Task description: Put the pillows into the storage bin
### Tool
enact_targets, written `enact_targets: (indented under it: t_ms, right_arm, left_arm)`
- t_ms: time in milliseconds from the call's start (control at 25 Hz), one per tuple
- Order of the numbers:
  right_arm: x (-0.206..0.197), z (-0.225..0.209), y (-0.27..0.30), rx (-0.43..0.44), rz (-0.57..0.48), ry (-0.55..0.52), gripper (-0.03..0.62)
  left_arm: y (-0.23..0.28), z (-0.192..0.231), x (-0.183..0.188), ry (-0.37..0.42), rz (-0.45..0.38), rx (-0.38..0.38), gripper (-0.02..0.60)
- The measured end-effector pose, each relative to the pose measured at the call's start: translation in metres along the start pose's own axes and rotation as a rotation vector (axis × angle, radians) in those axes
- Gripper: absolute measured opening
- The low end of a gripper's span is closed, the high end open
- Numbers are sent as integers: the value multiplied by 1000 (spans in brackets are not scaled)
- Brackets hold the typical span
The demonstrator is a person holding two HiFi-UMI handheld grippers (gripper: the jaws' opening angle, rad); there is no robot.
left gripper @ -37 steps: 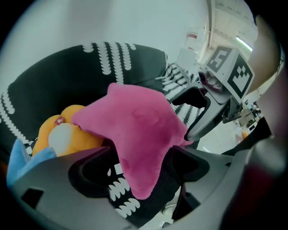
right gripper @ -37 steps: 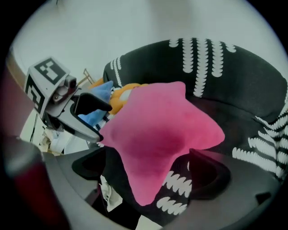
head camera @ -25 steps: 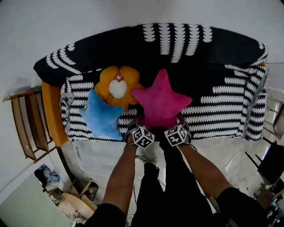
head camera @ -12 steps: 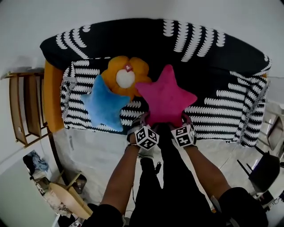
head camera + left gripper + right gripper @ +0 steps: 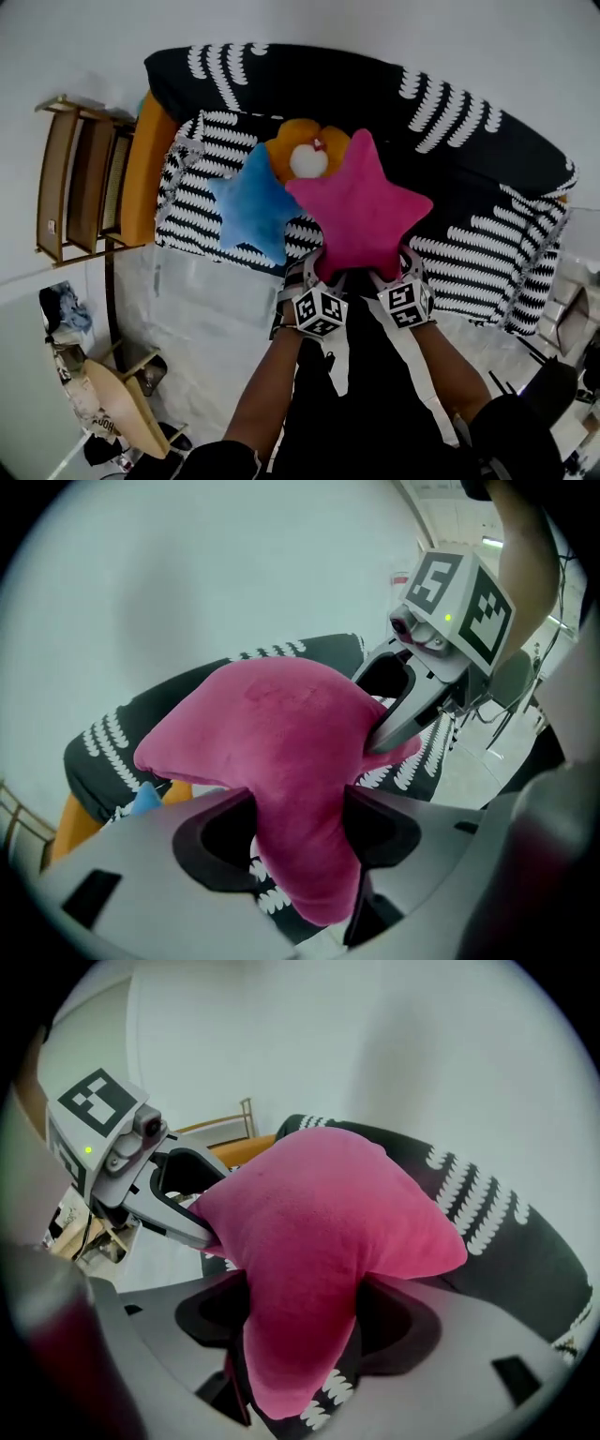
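Note:
A pink star pillow (image 5: pixel 361 208) hangs lifted off the black-and-white sofa (image 5: pixel 441 141), held by its two lower points. My left gripper (image 5: pixel 317 272) is shut on one point, which is squeezed between its jaws in the left gripper view (image 5: pixel 298 846). My right gripper (image 5: pixel 392 274) is shut on the other point, pinched in the same way (image 5: pixel 298 1335). A blue star pillow (image 5: pixel 251 202) and an orange flower pillow (image 5: pixel 305 145) lie on the sofa seat behind and to the left of the pink one. No storage bin is in view.
An orange sofa arm (image 5: pixel 142 169) and a wooden slatted rack (image 5: pixel 80 178) stand at the left. Wooden pieces and clutter (image 5: pixel 112 398) lie on the pale floor at lower left. A dark chair (image 5: pixel 553 394) stands at lower right. A white wall rises behind the sofa.
Both grippers have closed on the pink star's lower points and raised it off the seat. The head view has swung, so the sofa now sits tilted and further right.

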State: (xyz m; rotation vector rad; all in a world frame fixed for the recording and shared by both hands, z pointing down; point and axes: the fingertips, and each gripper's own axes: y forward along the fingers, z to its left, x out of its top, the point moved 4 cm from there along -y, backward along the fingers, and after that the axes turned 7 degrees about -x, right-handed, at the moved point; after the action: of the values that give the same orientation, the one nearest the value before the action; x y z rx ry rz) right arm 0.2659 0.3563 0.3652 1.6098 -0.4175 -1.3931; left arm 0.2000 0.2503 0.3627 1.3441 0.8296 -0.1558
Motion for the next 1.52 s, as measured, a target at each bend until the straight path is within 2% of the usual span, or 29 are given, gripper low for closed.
enact_targets:
  t_ms: [200, 480, 760, 1120, 1520]
  right_arm:
    - [51, 51, -9, 64, -50, -128, 359]
    - [97, 156, -8, 168, -107, -318, 359]
    - [101, 264, -5, 309, -114, -448, 362]
    - [103, 391, -5, 486, -83, -632, 362]
    - [105, 519, 7, 639, -35, -817, 364]
  left_arm:
    - [-62, 21, -31, -85, -15, 109, 288]
    - [-143, 30, -115, -244, -15, 255, 295]
    - [-207, 9, -205, -398, 15, 373, 298]
    - [-275, -25, -309, -617, 19, 482, 298]
    - [-332, -47, -413, -852, 6, 563, 301]
